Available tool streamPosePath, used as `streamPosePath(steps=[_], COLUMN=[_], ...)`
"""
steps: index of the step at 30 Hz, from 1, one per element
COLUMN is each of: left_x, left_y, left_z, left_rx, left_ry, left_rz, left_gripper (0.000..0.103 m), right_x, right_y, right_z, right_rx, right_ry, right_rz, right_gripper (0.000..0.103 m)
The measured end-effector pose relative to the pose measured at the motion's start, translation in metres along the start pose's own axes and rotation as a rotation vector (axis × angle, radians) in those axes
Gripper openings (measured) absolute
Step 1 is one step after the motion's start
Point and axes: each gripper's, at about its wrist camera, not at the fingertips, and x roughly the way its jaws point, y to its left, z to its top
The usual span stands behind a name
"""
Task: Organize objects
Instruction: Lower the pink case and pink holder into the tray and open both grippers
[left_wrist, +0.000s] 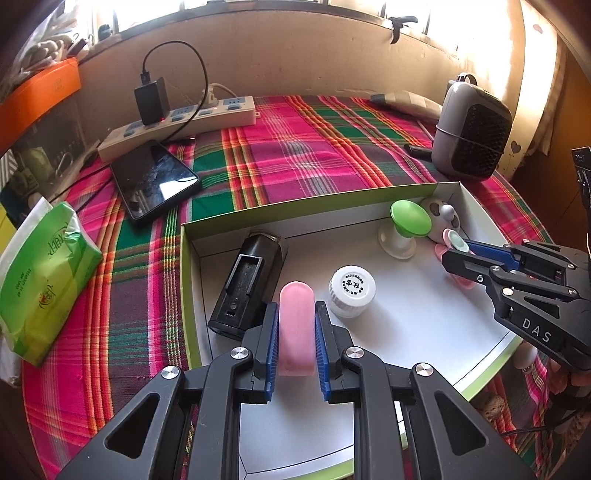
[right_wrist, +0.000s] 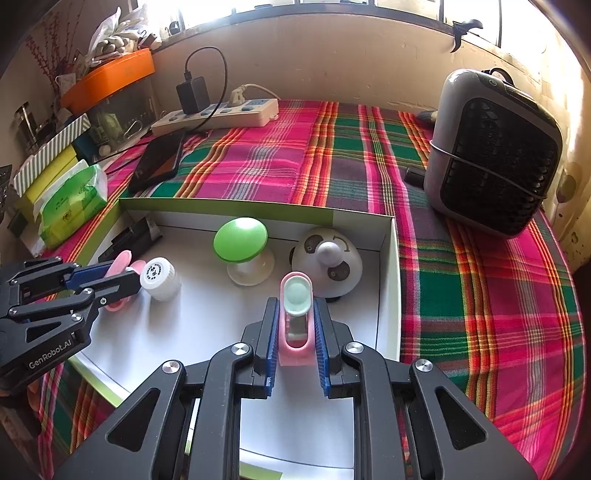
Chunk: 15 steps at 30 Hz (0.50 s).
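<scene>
Gripped a pink cover (left_wrist: 296, 332) in the left gripper (left_wrist: 296, 306), blue pads pressed flat on both long sides, rounded end up and forward. Held low over the near left part of the shallow box (left_wrist: 332, 206), between a black device (left_wrist: 247, 284) lying on its side and a short white bottle (left_wrist: 352, 291). Probably taken by the sides so that the smooth curved face could not slip out.

Clenched the right gripper (right_wrist: 295, 306) on a second pink piece (right_wrist: 291, 356), a narrow holder with a mint-green oval pad at its top and what looked like a clear strip below. Held over the right half of the box, just in front of a panda-faced dome (right_wrist: 328, 262) and near a green mushroom-shaped knob (right_wrist: 241, 240) on a white foot. Could not tell whether either pink piece touched the box floor.

Pointed both tools steeply down, well apart, one piece in each. Judged from the matching colour and outline as two halves of one item, perhaps held ready to be joined, or to be laid down apart.

Found everything already gathered sitting inside the box, spaced so nothing overlapped. Left outside it on the plaid cloth (right_wrist: 351, 155): a phone (left_wrist: 155, 181), a tissue pack (left_wrist: 44, 280), a power strip (left_wrist: 192, 118) and a small heater (right_wrist: 495, 155), seemingly not part of the sorting.
</scene>
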Motion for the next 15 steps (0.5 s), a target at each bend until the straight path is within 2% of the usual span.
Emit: streamPosePath(steps=[9, 13, 15], left_x=[0.0014, 0.0002, 0.0001], left_y=[-0.0017, -0.0044, -0.0044], left_z=[-0.0001, -0.0009, -0.0009], left_rx=[0.004, 0.005, 0.004], left_ry=[0.001, -0.001, -0.001], left_rz=[-0.003, 0.000, -0.002], left_gripper=[0.019, 0.023, 0.024], right_x=[-0.0001, -0.0006, -0.0009], right_y=[-0.0010, -0.0009, -0.0009], right_z=[-0.0004, -0.0007, -0.0008], right_rx=[0.013, 0.010, 0.013], right_ry=[-0.004, -0.008, -0.009], right_rz=[-0.002, -0.002, -0.006], right_gripper=[0.019, 0.028, 0.030])
